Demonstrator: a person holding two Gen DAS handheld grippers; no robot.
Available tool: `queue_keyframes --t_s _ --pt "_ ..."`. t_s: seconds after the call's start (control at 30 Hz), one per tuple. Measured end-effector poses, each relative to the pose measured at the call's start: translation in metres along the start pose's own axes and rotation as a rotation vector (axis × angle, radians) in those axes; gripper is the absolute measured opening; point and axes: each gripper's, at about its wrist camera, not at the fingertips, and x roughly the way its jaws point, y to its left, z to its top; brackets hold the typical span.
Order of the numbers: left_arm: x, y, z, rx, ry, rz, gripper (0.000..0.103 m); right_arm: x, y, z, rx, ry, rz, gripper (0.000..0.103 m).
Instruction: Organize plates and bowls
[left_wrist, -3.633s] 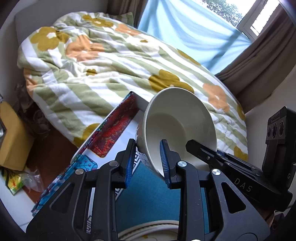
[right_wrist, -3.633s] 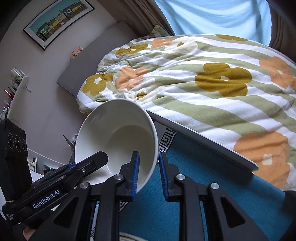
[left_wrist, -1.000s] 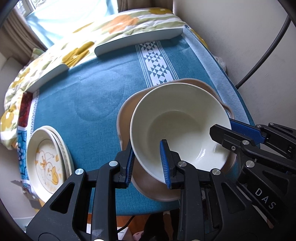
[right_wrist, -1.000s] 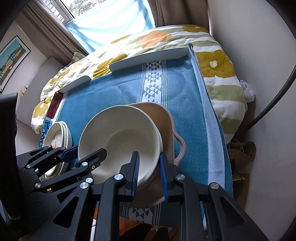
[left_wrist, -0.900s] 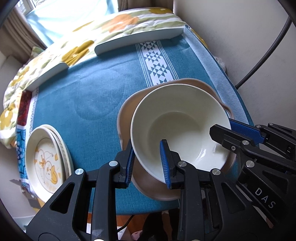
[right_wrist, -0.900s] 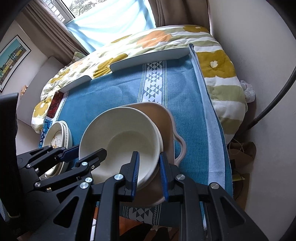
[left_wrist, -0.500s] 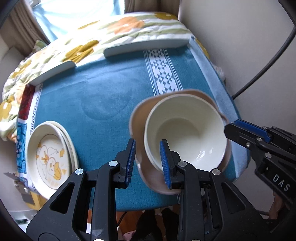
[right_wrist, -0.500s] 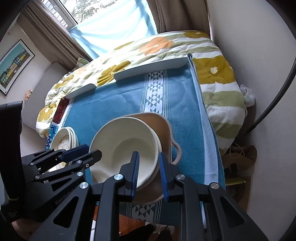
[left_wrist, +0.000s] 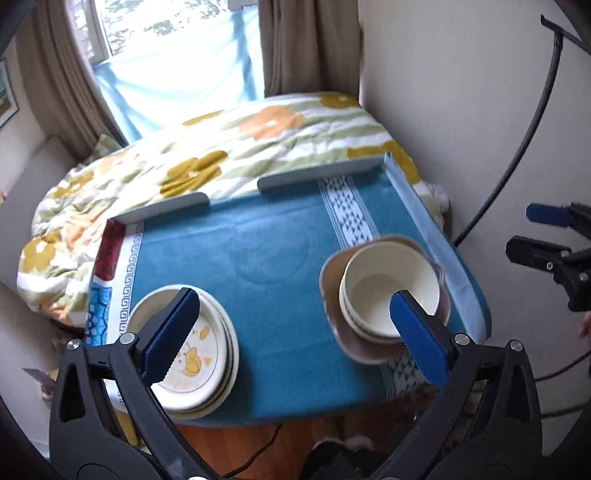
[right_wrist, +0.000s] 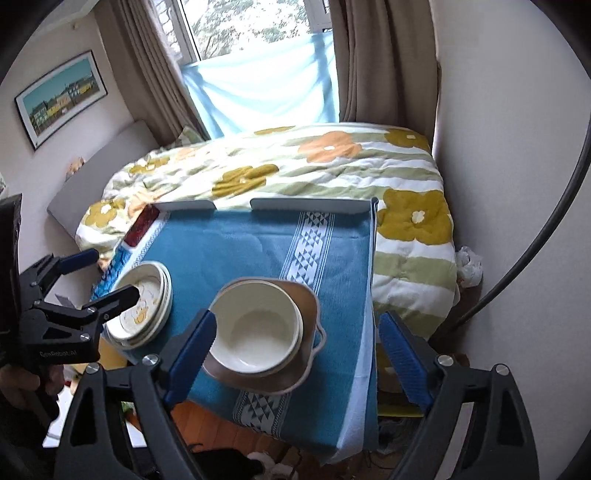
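Observation:
A cream bowl (left_wrist: 388, 291) sits nested in a brown handled bowl (left_wrist: 330, 280) near the table's front right; both show in the right wrist view, cream bowl (right_wrist: 258, 328) inside brown bowl (right_wrist: 306, 299). A stack of cream plates with a yellow print (left_wrist: 207, 373) lies at the front left, also in the right wrist view (right_wrist: 147, 295). My left gripper (left_wrist: 295, 336) is open and empty, held above and in front of the table. My right gripper (right_wrist: 301, 354) is open and empty above the bowls.
The table carries a blue patterned cloth (left_wrist: 258, 258) with raised white rails (left_wrist: 321, 173) at the back. A bed with a flowered quilt (right_wrist: 295, 162) lies behind. A wall and a black cable (left_wrist: 517, 147) stand to the right.
Both grippers let go of the cream bowl, opened wide and drew back and up from the table. The cream bowl now rests inside the brown bowl.

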Motion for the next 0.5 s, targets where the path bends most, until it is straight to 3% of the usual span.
queue_keyframes --t_s 0.13,0.23,0.37,0.5 --pt "0.024 0.008 -0.019 0.039 0.171 -0.072 0.102 0.019 -0.004 -0.007 -0.069 0.127 -0.065 0.087" --pt "0.047 0.006 -0.029 0.076 0.265 -0.077 0.102 0.046 -0.009 -0.020 -0.069 0.236 -0.091 0.087" --pt "0.076 -0.002 -0.035 0.092 0.334 -0.091 0.102 0.079 -0.013 -0.035 -0.070 0.342 -0.075 0.087" --pt "0.103 -0.012 -0.031 0.112 0.397 -0.126 0.102 0.098 -0.013 -0.036 -0.094 0.385 -0.064 0.087"
